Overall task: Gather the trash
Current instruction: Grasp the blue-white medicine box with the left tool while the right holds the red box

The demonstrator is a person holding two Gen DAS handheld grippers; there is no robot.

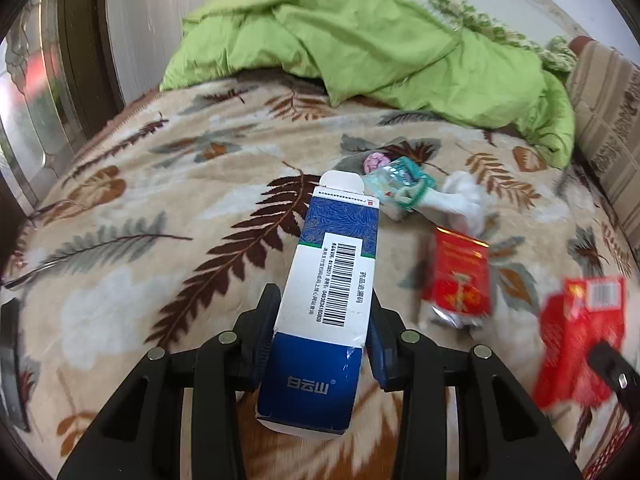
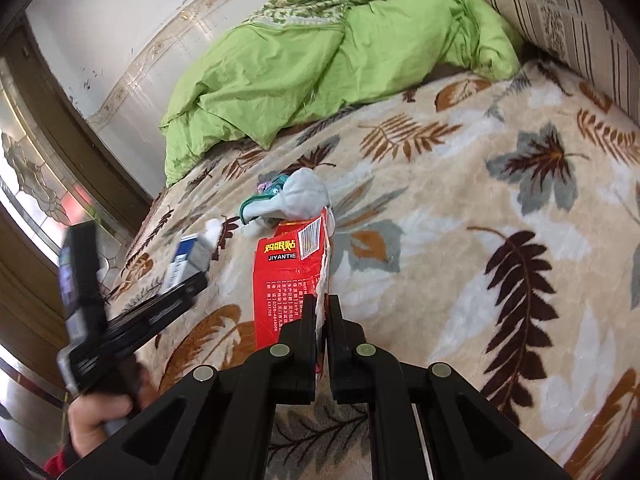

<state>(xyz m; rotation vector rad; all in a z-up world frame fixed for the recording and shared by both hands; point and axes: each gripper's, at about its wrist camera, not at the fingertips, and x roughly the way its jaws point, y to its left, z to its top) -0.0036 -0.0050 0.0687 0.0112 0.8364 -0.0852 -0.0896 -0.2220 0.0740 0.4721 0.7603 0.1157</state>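
My left gripper is shut on a blue-and-white carton with a barcode, gripped across its middle and lifted off the leaf-patterned blanket. In the right wrist view my right gripper is shut on the torn edge of a flattened red carton. That red carton shows blurred at the right of the left wrist view. On the blanket lie a red foil packet, a crumpled white tissue and a clear teal wrapper. The left gripper with the blue carton appears at the left.
A rumpled green quilt is heaped at the far end of the bed. A striped cushion stands at the right edge. A dark door frame with patterned glass is to the left. A hand holds the left gripper's handle.
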